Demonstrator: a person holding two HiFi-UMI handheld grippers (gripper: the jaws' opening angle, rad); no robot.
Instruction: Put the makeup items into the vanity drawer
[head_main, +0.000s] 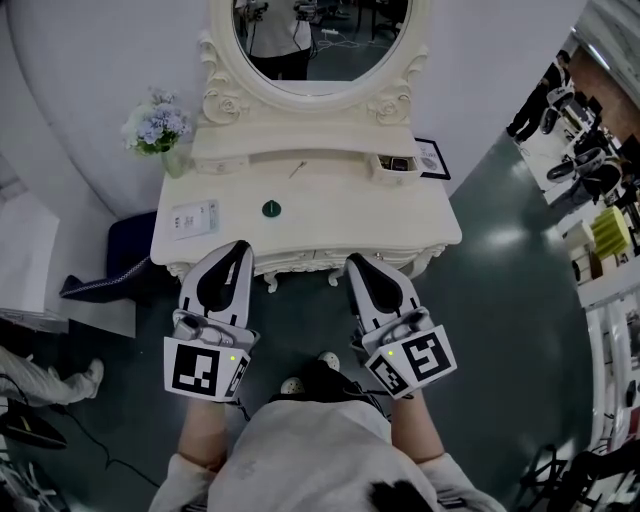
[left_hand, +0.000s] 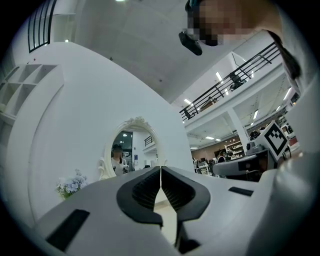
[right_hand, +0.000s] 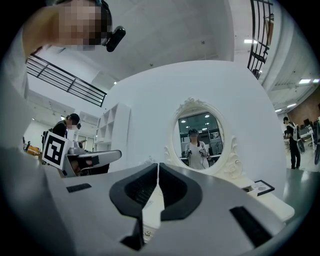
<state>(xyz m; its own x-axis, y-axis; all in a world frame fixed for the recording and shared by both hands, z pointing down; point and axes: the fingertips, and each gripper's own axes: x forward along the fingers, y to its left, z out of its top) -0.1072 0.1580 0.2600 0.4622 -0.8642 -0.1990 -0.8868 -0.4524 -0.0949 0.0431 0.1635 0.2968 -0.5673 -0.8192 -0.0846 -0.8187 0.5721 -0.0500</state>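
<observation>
Head view shows the vanity table (head_main: 340, 225) ahead of the person, with the makeup items lying on its top and none in the drawer yet: a small dark round piece (head_main: 271, 209) near the middle, a flat white pack (head_main: 194, 218) towards the left edge, a thin stick (head_main: 298, 169) further back by the raised shelf, and a small tray (head_main: 397, 165) at the right whose contents are too small to tell. The drawer front (head_main: 300, 262) under the top's edge looks closed, and its handle is hard to make out. The left gripper (head_main: 238, 246) and the right gripper (head_main: 356, 260) hang side by side just short of that edge. Each gripper's own view shows its ribbed pads pressed together with nothing between them, so both are closed and empty. Judging by their size, all these items are light and rigid. The round piece looks smooth, so it may slip or roll; it is best pinched across its widest part, from above. The flat pack offers little height and probably needs taking by its long edges, or sliding to the table's edge first. The stick is thin and could spin away, so gripping it at its middle seems safest.
</observation>
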